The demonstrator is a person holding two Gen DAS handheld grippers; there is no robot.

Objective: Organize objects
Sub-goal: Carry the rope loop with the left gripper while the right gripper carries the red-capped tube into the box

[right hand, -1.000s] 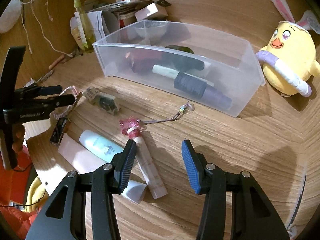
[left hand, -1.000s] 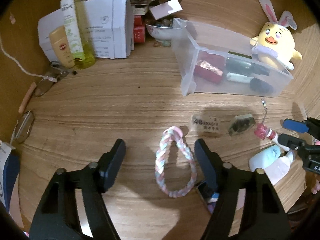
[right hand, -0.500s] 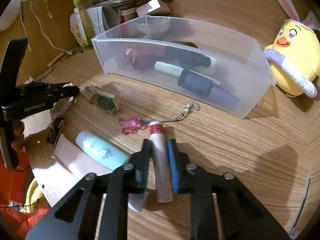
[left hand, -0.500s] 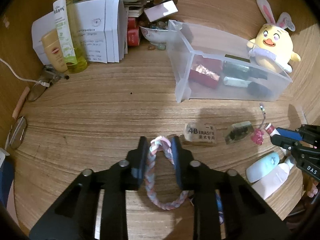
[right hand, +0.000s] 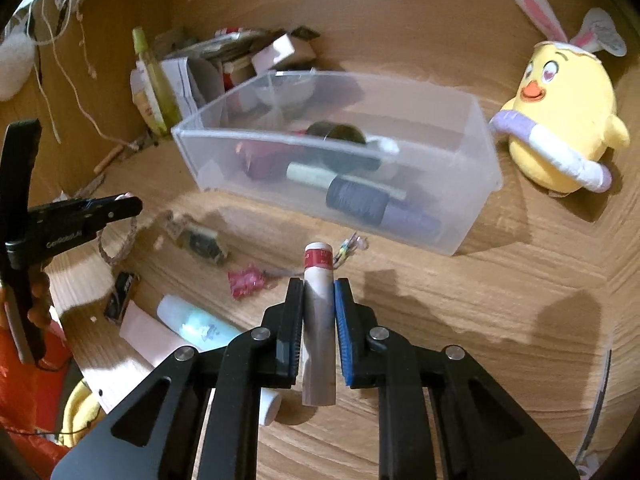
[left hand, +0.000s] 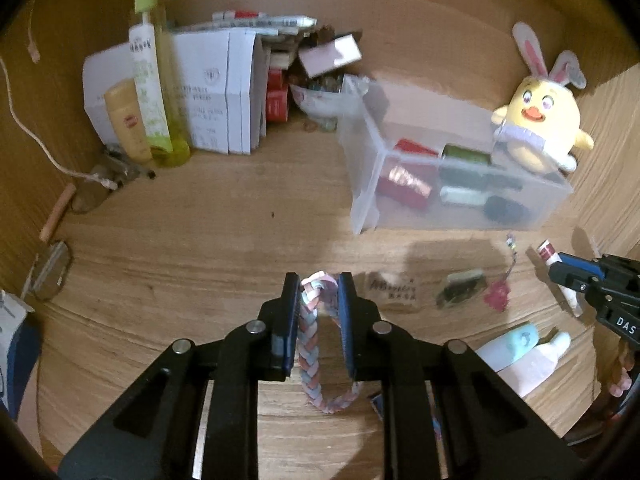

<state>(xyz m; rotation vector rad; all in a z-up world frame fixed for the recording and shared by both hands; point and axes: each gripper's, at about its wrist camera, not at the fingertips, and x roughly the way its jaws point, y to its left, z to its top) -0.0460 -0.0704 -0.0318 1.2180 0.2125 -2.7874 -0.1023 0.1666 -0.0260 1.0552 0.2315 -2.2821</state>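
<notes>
My left gripper (left hand: 319,286) is shut on a pink, blue and white braided loop (left hand: 310,340) and holds it above the wooden desk; it also shows in the right wrist view (right hand: 132,206) with the loop (right hand: 118,240) hanging below. My right gripper (right hand: 318,288) is shut on a slim tube with a red band (right hand: 318,312), lifted off the desk; it shows at the right of the left wrist view (left hand: 560,270). A clear plastic bin (right hand: 472,184) holding several cosmetics stands just beyond the tube, and shows in the left wrist view (left hand: 364,200).
A yellow chick plush (right hand: 560,112) sits right of the bin. On the desk lie a pink charm on a chain (right hand: 244,280), an eraser (left hand: 394,292), a small dark block (right hand: 202,242) and a pale blue tube (right hand: 196,326). Boxes and bottles (left hand: 152,92) crowd the back left.
Both grippers closed from open: the left on the braided loop, the right on the red-banded tube. Both have since lifted their objects off the desk.
</notes>
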